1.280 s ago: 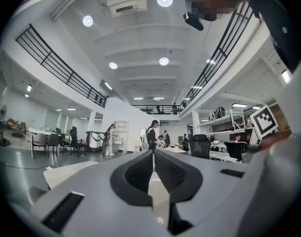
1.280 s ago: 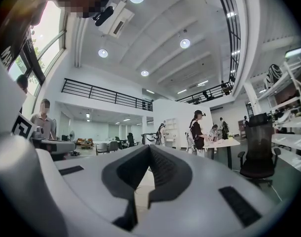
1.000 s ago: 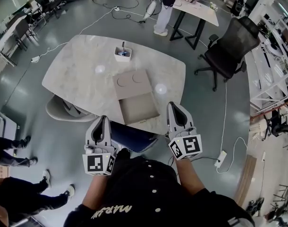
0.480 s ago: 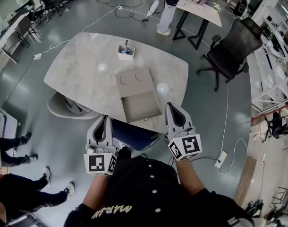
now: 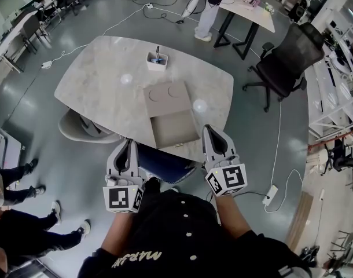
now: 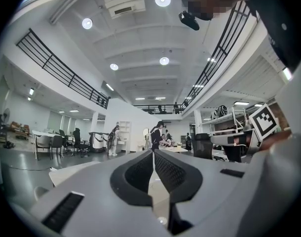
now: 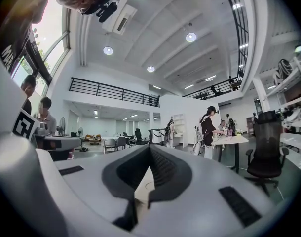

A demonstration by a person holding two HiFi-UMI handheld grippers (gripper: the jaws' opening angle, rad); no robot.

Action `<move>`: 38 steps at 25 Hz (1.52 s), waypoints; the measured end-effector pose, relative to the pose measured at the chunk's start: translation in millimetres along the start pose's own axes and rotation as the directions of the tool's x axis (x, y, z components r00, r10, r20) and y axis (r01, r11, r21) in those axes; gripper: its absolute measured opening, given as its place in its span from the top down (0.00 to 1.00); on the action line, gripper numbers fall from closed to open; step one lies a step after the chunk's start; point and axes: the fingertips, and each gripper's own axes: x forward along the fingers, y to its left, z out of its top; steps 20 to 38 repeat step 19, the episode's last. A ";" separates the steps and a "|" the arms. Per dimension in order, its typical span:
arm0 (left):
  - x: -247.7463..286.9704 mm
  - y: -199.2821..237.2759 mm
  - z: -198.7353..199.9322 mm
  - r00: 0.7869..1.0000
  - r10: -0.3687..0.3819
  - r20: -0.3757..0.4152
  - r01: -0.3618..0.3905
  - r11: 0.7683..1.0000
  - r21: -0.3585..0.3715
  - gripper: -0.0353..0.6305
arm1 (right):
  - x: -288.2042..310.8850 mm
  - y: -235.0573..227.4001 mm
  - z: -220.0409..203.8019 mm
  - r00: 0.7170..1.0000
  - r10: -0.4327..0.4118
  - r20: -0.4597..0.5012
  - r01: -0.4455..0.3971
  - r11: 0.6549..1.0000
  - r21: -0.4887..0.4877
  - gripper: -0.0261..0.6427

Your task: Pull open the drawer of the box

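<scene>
A flat brown cardboard box (image 5: pixel 166 98) lies on the pale marble table (image 5: pixel 101 86) in the head view. Its drawer (image 5: pixel 175 130) is slid out toward me, showing an empty tray that reaches the table's near edge. Both grippers hang below that edge, close to my body and apart from the box. My left gripper (image 5: pixel 128 147) is shut with nothing in it, its jaws meeting in the left gripper view (image 6: pixel 153 153). My right gripper (image 5: pixel 213 134) is also shut and empty (image 7: pixel 149 148). A sliver of the brown box shows through its jaws.
A white cup (image 5: pixel 157 61) with a pen stands at the table's far side. A beige chair (image 5: pixel 84 133) and a blue seat (image 5: pixel 164 165) sit tucked under the near edge. A black office chair (image 5: pixel 289 57) stands to the right, a power strip (image 5: pixel 271 194) on the floor, people's feet (image 5: pixel 17 181) at left.
The head view has drifted a little, so the table and box sit slightly farther right and up. Both grippers stay where they were, shut.
</scene>
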 end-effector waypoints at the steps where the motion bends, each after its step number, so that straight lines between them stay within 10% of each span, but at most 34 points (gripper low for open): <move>1: 0.0 0.9 0.2 1.000 0.003 0.003 -0.003 1.000 0.000 0.92 | 1.1 1.1 0.3 1.000 0.004 0.000 -0.004 1.000 -0.003 0.97; 38: 7.2 -1.3 -5.0 1.000 0.003 -0.014 -0.003 1.000 0.000 0.92 | 5.3 -4.5 2.0 1.000 0.002 -0.003 -0.002 1.000 0.005 0.97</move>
